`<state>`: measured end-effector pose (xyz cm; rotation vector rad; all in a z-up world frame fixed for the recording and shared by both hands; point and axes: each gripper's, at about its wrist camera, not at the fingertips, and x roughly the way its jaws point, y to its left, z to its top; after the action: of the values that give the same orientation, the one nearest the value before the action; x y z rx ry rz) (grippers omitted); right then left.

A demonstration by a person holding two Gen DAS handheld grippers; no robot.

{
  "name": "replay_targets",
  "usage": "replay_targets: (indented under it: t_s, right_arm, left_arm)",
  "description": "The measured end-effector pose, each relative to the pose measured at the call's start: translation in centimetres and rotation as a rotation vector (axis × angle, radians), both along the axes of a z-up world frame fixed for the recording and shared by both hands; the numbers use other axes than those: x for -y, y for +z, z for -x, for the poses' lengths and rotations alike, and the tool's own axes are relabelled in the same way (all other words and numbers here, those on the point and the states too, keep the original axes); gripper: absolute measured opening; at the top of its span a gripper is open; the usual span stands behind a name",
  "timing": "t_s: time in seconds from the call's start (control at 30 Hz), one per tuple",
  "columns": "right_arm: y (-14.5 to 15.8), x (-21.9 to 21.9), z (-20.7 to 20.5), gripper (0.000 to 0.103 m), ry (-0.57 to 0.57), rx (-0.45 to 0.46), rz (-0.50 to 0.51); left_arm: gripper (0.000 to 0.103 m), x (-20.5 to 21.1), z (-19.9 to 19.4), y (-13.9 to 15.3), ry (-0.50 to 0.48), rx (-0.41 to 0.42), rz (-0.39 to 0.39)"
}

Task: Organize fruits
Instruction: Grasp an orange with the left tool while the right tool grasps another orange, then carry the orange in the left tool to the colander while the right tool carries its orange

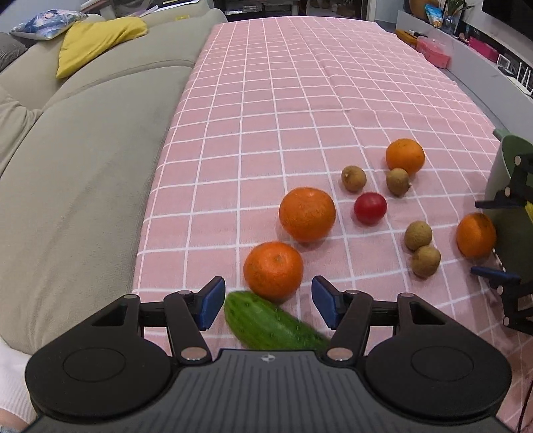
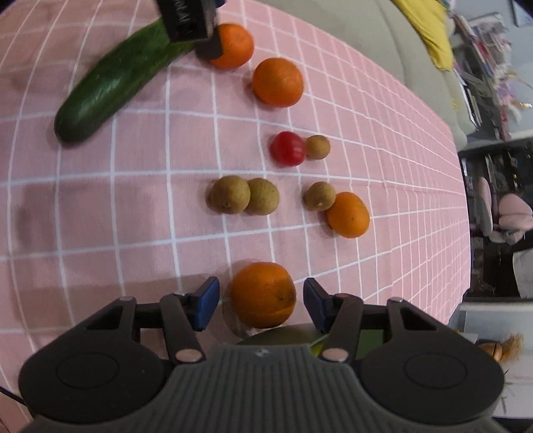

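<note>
Several oranges, small brown longans, a red tomato point(image 1: 370, 208) and a green cucumber point(image 1: 270, 324) lie on a pink checked tablecloth point(image 1: 283, 100). My left gripper point(image 1: 266, 303) is open, with the cucumber's end and an orange point(image 1: 273, 270) between its blue pads. My right gripper point(image 2: 260, 304) is open around another orange point(image 2: 263, 293), pads apart from it; this gripper point(image 1: 499, 239) shows at the right edge of the left wrist view beside that orange point(image 1: 475, 235). The right wrist view shows the cucumber point(image 2: 113, 83), the tomato point(image 2: 287, 148) and the left gripper's body point(image 2: 190, 23).
A beige sofa point(image 1: 83, 166) with a yellow cushion point(image 1: 96, 41) runs along the table's left side. A green bowl point(image 1: 513, 160) stands at the table's right edge, behind my right gripper. Shelves with clutter stand beyond the table.
</note>
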<state>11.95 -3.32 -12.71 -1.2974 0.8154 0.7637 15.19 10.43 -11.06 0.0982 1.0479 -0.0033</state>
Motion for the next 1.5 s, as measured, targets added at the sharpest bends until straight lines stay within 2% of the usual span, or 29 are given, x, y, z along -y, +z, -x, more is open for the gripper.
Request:
replay_targets:
  t_s: [0.07,0.13,0.2,0.27,0.33,0.43,0.57,0.7,0.77,0.87,0.97,1.17,1.33,1.5]
  right_arm:
    - [-0.4,0.0,-0.1,0.052,0.024,-0.003,0.023]
    - [-0.6,0.0,-0.2,0.044,0.034,-0.004,0.034]
    - [-0.6,0.0,-0.4,0.044,0.033,-0.008,0.032]
    - [-0.6,0.0,-0.4,0.043,0.031,-0.010,0.028]
    - [-0.6,0.0,-0.4,0.043,0.033,-0.007,0.021]
    - [-0.4,0.1,-0.3,0.042,0.023,0.001,-0.005]
    - [0.2,0.4,0.0,0.041,-0.011,0.038,-0.059]
    - [1.8,0.8,0.8,0.041,-0.051,0.075,-0.134]
    - [3.2,1.2,1.3,0.041,-0.092,0.088,-0.200]
    - [5.3,2.1,2.0,0.041,-0.168,0.084,-0.313]
    - [7.5,3.7,2.7,0.041,-0.260,0.047,-0.442]
    - [10.7,9.0,3.8,0.041,-0.491,-0.061,-0.663]
    - [11.8,13.6,4.6,0.041,-0.655,-0.097,-0.755]
    - [11.0,17.2,4.4,0.041,-0.778,-0.104,-0.764]
  left_arm:
    - [0.071,0.0,-0.5,-0.2,0.001,0.002,0.012]
    - [0.071,0.0,-1.0,-0.5,0.005,-0.004,0.017]
    - [0.068,-0.1,-1.3,-0.7,0.023,-0.008,0.022]
    - [0.058,-0.4,-1.5,-0.8,0.057,-0.010,0.044]
    - [0.049,-0.9,-1.7,-1.0,0.088,-0.012,0.114]
    - [0.048,-1.2,-1.8,-1.0,0.129,-0.013,0.143]
    - [0.048,-0.8,-1.2,-0.5,0.122,0.016,0.117]
    - [0.048,-0.1,-0.5,1.3,0.123,0.060,0.094]
    - [0.048,0.1,-0.2,2.5,0.132,0.090,0.127]
    - [0.048,0.2,0.7,4.7,0.138,0.147,0.273]
    - [0.048,1.6,1.4,6.5,0.099,0.169,0.362]
    - [0.048,5.7,2.5,8.4,-0.027,0.155,0.449]
    - [0.048,10.3,2.6,8.6,-0.134,0.118,0.425]
    - [0.048,14.9,2.4,8.1,-0.243,0.080,0.388]
